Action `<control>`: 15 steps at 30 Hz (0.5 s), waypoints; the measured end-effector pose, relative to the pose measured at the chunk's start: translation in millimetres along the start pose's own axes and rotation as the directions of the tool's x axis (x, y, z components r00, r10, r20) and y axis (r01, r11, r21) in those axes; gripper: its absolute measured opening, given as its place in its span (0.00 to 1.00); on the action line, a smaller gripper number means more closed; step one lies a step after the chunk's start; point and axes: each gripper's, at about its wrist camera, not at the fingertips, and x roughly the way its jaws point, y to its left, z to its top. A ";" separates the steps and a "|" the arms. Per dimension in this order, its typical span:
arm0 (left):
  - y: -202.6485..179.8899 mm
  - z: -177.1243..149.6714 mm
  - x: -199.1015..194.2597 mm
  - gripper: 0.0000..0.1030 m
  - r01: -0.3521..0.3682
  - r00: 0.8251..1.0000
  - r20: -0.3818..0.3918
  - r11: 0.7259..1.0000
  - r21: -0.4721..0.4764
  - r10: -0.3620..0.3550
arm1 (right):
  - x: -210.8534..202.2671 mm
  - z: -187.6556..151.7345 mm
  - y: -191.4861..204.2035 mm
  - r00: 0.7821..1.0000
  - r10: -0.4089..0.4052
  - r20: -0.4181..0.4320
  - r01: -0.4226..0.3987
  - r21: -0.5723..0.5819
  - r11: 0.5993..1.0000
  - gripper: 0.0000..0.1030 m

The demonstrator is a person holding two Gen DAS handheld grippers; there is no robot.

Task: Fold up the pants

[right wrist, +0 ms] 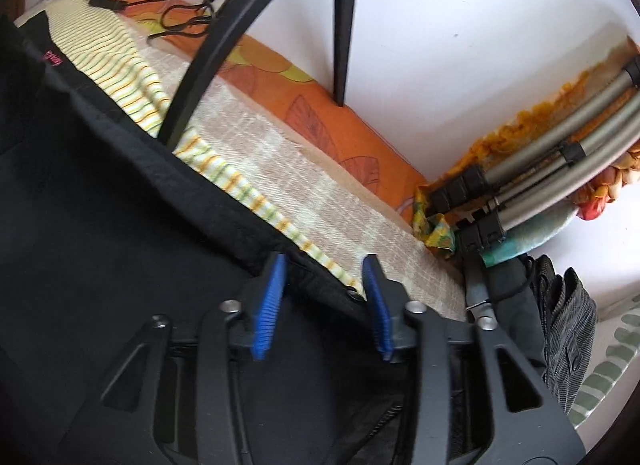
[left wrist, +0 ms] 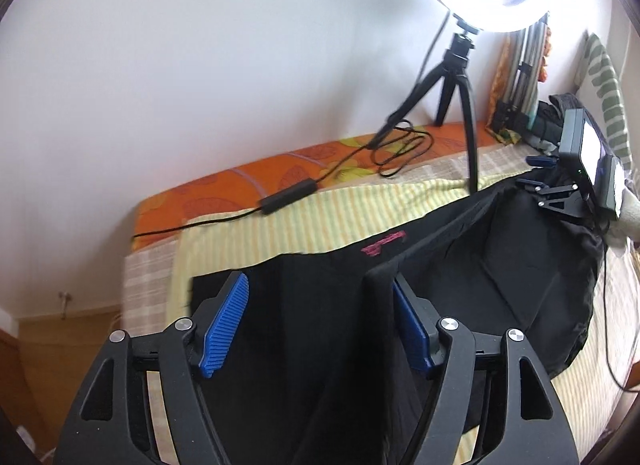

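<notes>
One pair of black pants (left wrist: 460,265) is lying spread on the striped sheet (left wrist: 320,217) of the bed. Two grippers are hovering over it: the left gripper (left wrist: 320,329) is standing released above the cloth, and the right gripper (right wrist: 322,305) is standing parted around the waistband edge (right wrist: 224,201), near the tripod leg (right wrist: 200,65).

Black pants (left wrist: 500,265) with pink label, spread flat on bed

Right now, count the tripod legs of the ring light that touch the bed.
3. In the left wrist view, one leg stands nearest, on the striped cloth; one splays left by the cable; one stands back at the wall. None looks hidden.
</notes>
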 end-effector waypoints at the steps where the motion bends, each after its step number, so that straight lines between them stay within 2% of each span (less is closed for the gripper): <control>1: 5.1 0.6 -2.5 0.69 -0.005 1.000 0.004 1.000 -0.009 0.005 | 0.3 -0.6 -0.5 1.000 0.004 -0.003 -0.004 0.001 1.000 0.43; 3: 21.0 3.3 -4.8 0.70 -0.002 1.000 -0.020 0.998 -0.057 0.001 | 1.7 -1.2 -0.2 1.000 -0.003 -0.005 0.003 -0.006 1.000 0.43; 6: 42.1 -0.5 -24.2 0.70 -0.083 0.996 0.019 0.991 -0.107 0.085 | 2.0 0.4 -1.1 1.000 -0.009 -0.014 0.009 0.016 1.000 0.43; 8: 50.9 -9.5 -35.0 0.70 -0.039 0.999 0.001 0.992 -0.121 0.039 | 0.2 0.5 -0.3 1.000 -0.018 -0.012 0.019 0.016 1.000 0.44; 11: 47.9 -35.2 -44.9 0.70 -0.023 1.000 -0.008 0.995 -0.100 0.022 | -9.6 -3.3 2.3 0.999 -0.042 0.009 0.042 -0.006 0.999 0.48; 15: 20.0 -75.6 -44.2 0.70 0.029 0.998 -0.060 0.999 -0.038 -0.032 | -34.8 -16.0 1.6 0.998 -0.024 0.062 0.023 0.019 1.000 0.61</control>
